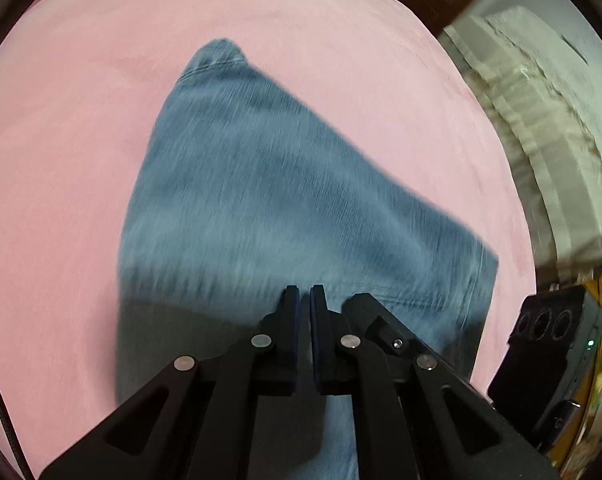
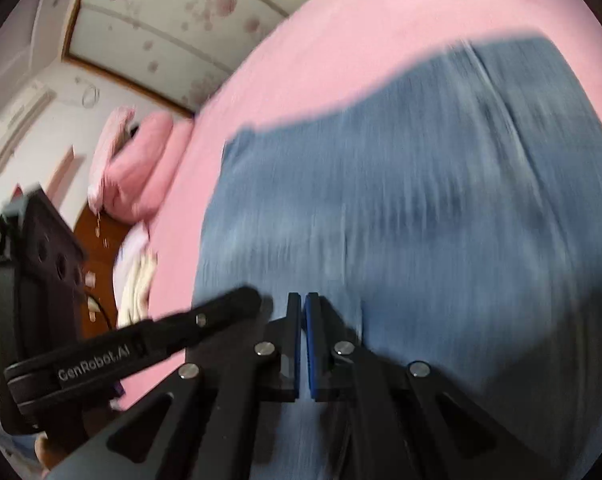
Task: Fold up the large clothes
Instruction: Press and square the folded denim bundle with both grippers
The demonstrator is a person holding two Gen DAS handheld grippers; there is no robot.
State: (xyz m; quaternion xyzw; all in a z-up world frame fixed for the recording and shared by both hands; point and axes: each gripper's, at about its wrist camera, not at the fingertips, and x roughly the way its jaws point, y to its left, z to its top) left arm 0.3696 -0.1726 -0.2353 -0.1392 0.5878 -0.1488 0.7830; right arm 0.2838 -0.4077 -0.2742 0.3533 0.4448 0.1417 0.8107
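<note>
Jeans (image 1: 285, 184) lie spread on the pink bed (image 1: 61, 160), and in the left wrist view your left gripper (image 1: 305, 294) is low over the near end of the denim. Its jaws are almost together with a thin gap, and you cannot tell from here whether cloth is pinched between them. Your other gripper shows at the right edge, close by.

In the right wrist view the jeans (image 2: 401, 220) fill most of the frame, one seam running away toward the far edge. Your right gripper (image 2: 303, 300) has its jaws drawn nearly closed as well; any grip on the fabric is hidden, so I cannot tell. Pink pillows (image 2: 141, 164) sit well apart at the head of the bed.

Both views are smeared by motion. Judging by that, a thin pinch could slip and drop one corner, leaving a crooked fold. The two grippers being so near each other, they could also knock together.
</note>
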